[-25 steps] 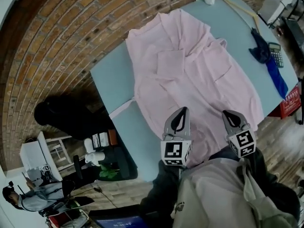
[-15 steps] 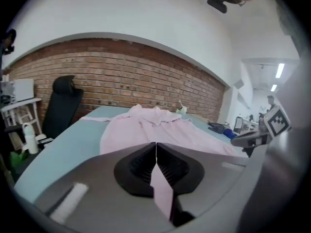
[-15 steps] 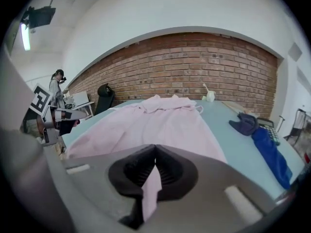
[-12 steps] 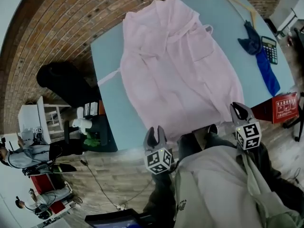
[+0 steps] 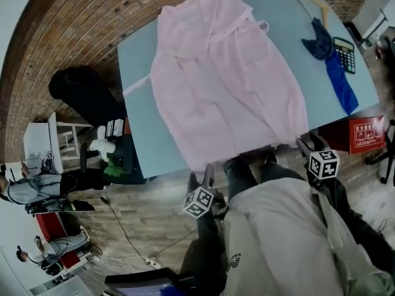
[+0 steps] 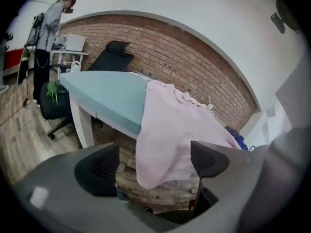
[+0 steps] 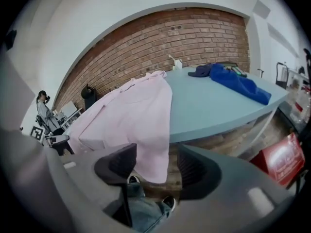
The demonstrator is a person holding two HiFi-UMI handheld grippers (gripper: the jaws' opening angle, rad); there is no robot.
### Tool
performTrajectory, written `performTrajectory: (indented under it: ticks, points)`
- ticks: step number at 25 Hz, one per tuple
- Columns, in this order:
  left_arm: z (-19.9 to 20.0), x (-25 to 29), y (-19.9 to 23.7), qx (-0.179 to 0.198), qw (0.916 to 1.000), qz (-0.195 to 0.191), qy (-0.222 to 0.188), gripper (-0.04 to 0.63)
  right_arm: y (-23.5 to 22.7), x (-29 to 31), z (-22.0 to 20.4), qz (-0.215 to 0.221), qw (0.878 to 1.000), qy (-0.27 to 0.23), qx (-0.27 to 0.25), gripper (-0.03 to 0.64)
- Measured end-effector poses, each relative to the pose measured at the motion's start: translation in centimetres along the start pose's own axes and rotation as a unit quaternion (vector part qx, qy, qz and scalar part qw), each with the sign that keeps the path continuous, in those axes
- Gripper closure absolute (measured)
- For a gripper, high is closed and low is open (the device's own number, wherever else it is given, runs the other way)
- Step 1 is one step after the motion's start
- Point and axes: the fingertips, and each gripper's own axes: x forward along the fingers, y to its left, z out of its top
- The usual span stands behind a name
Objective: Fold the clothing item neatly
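The robe (image 5: 228, 79) is pale pink, the table (image 5: 139, 91) light teal — cloth (image 5: 341, 82) blue, box (image 5: 364, 134) red (white lettering).

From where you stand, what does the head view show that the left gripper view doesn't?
Only the head view: the whole pink robe laid out, its pocket, the calculator, and the right gripper, whose jaws have just been opening with nothing between them. Only the left gripper view: a white table leg, and the left gripper's jaws head-on; they have just been opening, nothing between them. Both: the robe's hem hanging over the teal table's near edge, and the brick wall.
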Motion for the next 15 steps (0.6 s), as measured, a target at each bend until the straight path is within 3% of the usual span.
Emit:
performTrajectory:
  ticks: [4, 9, 10, 12, 13, 14, 15]
  points:
    - [-2.5, 1.3, -0.8, 0.021, 0.9984, -0.045, 0.028, 0.112, -0.2, 2.2, -0.6, 0.021, 1.000, -0.004, 0.004, 0.345]
    - [-2.5, 3.2, -1.0, 0.060, 0.9954, -0.069, 0.029, 0.114, 1.4, 4.1, -0.9, 0.084, 0.996, -0.006, -0.040, 0.344]
    - [-2.4, 3.4, -1.2, 0.069, 0.9947, -0.070, 0.031, 0.152, 1.8, 4.3, -1.0, 0.092, 0.995, -0.002, -0.046, 0.345]
    - [-2.3, 3.2, -1.4, 0.087, 0.9932, -0.069, 0.035, 0.376, 2.5, 4.3, -1.0, 0.097, 0.993, 0.007, -0.062, 0.391]
    - [-2.3, 2.8, -1.6, 0.092, 0.9928, -0.070, 0.034, 0.451, 2.7, 4.0, -1.0, 0.095, 0.993, 0.009, -0.067, 0.434]
    - [-2.4, 2.1, -1.8, 0.090, 0.9928, -0.071, 0.031, 0.512, 2.8, 3.5, -1.0, 0.092, 0.993, 0.008, -0.068, 0.536]
    - [-2.5, 1.3, -2.0, 0.085, 0.9933, -0.073, 0.027, 0.526, 2.8, 2.6, -0.9, 0.092, 0.994, 0.004, -0.066, 0.598]
